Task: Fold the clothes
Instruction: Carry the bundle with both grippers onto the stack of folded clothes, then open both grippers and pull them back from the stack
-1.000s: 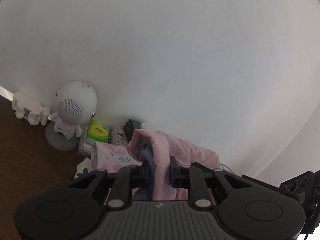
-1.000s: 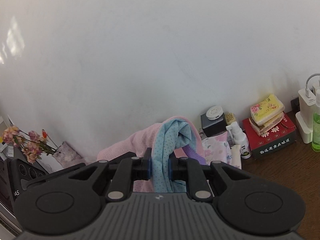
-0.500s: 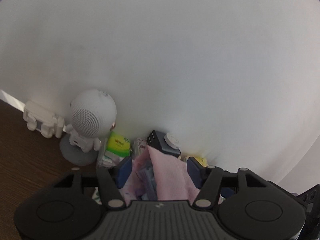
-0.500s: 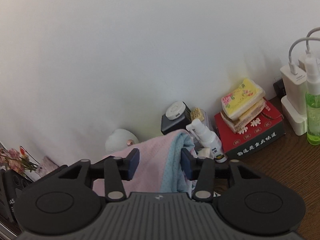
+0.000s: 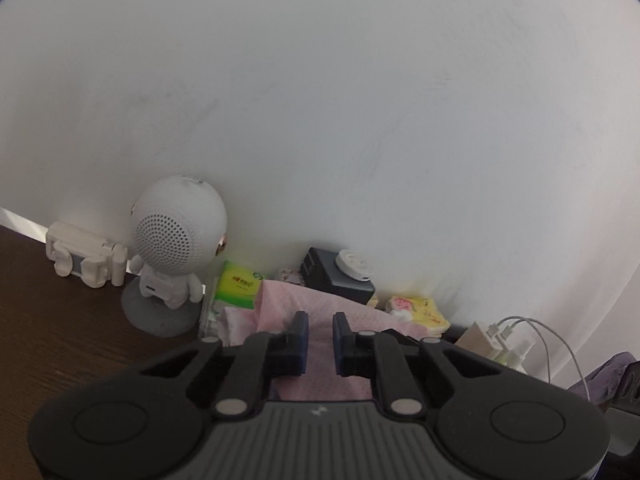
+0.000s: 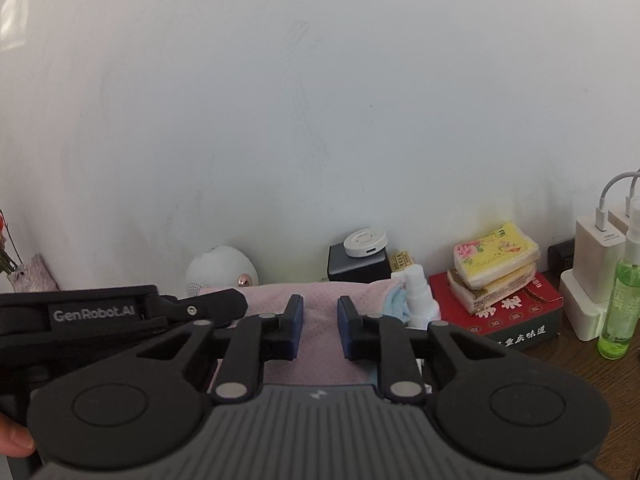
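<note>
A pink dotted garment (image 5: 280,296) lies low on the dark table, close to the wall. In the left wrist view my left gripper (image 5: 321,318) hovers just over it, jaws closing to a narrow gap; pink cloth shows through the gap but is not pinched. In the right wrist view my right gripper (image 6: 320,302) stands over the same pink garment (image 6: 264,295), jaws also closing, nothing pressed between the pads. A light blue part (image 6: 394,300) of the garment shows at its right end. The left tool's black body (image 6: 96,314) sits close on the left.
Along the white wall stand a round white robot speaker (image 5: 176,236), a white stand (image 5: 84,252), a green tissue pack (image 5: 238,284), a dark box with a white disc (image 6: 360,260), a spray bottle (image 6: 418,300), a red box (image 6: 516,316) under tissue packs, chargers (image 6: 596,248) and a green bottle (image 6: 620,304).
Both grippers held bunched cloth up a second ago, then opened wide and let it drop. Now both have sunk toward the table, their jaws are narrow again, and the garment lies flat.
</note>
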The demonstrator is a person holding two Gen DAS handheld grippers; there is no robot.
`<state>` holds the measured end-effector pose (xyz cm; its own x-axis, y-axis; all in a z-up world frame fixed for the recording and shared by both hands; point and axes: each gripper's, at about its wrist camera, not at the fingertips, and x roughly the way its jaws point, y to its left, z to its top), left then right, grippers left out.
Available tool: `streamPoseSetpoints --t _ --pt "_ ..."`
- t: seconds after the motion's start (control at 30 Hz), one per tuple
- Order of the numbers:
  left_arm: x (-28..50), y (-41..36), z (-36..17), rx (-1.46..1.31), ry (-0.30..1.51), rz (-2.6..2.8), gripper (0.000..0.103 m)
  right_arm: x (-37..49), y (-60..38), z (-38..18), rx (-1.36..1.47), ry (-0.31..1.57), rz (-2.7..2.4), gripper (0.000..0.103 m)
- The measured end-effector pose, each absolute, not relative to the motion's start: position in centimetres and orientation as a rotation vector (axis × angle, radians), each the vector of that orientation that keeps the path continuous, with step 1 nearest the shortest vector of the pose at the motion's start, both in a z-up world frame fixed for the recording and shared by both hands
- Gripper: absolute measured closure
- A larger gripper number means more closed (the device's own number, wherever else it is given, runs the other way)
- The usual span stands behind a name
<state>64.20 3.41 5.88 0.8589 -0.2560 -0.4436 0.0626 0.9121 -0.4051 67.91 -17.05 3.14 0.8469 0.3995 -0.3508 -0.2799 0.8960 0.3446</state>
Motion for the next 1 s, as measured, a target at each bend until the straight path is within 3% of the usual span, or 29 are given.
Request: streamPoseSetpoints --t 0.17,0.2,0.27,0.33,0.37,0.43,0.53,0.63,1.0 --pt "63.7 4.6 5.4 -0.420 0.509 -0.176 0.092 67.7 -15.9 3.2 0.231 0.435 0.386 0.083" --pt "63.4 4.7 5.8 -0.427 0.500 -0.178 0.086 67.5 -16.0 3.4 0.231 0.425 0.392 0.082" --pt "62.4 4.9 7.1 -0.429 0.465 -0.197 0.069 66.4 -16.6 4.2 0.241 0.388 0.406 0.075" --pt "61.2 4.9 8.3 -0.403 0.432 -0.199 0.040 64.9 -17.1 5.1 0.231 0.350 0.410 0.055" --pt "60.6 4.8 8.9 -0.378 0.418 -0.192 0.035 64.2 -17.3 5.4 0.217 0.334 0.407 0.051" --pt "59.0 4.5 9.5 -0.312 0.402 -0.169 0.014 62.7 -17.7 6.0 0.178 0.319 0.402 0.032" --pt "56.5 4.1 9.9 -0.217 0.396 -0.134 0.000 60.8 -18.0 6.1 0.112 0.328 0.388 0.014" --pt "54.3 3.8 9.7 -0.128 0.410 -0.089 0.000 59.0 -18.5 5.9 0.066 0.348 0.367 0.001" --pt "44.4 2.9 8.4 -0.117 0.465 -0.035 0.000 50.8 -20.7 6.4 0.082 0.415 0.342 0.000"
